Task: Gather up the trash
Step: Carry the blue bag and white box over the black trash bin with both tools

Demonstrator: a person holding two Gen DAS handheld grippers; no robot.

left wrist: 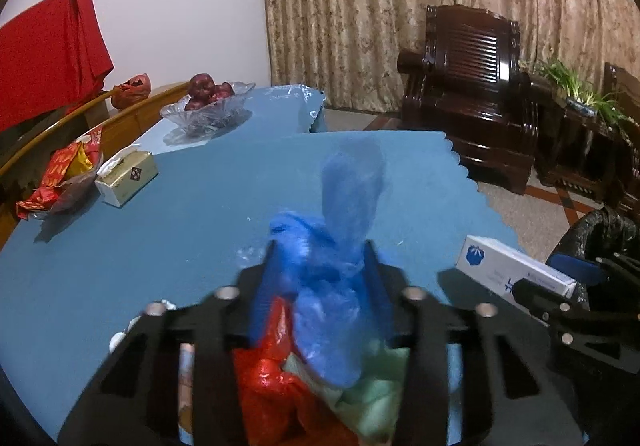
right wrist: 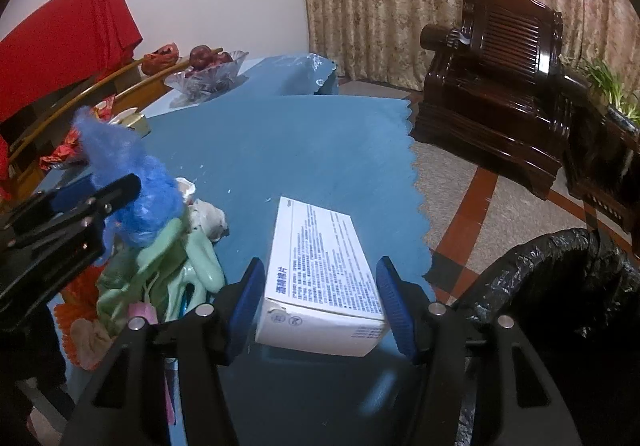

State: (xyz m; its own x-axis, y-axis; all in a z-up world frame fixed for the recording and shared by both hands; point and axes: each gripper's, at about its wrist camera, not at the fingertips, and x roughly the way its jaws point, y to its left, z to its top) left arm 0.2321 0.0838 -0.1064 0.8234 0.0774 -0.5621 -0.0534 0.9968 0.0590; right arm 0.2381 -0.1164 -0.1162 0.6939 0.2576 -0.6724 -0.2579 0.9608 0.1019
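Left gripper (left wrist: pixel 320 258) fingers pinching the blue bag (left wrist: pixel 320 278); right gripper (right wrist: pixel 320 298) hugs the white box (right wrist: pixel 320 282). Lift both clear, then swing to the bin (right wrist: pixel 560 278).

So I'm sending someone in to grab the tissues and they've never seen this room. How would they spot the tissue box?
Start at the low table under the blue scalloped cloth. Along its wall-side edge, nearer than the cut-glass bowl of dark red apples, lies the gold rectangular tissue box. It sits beside a dish of red and yellow wrappers, and white tissue pokes from its top.
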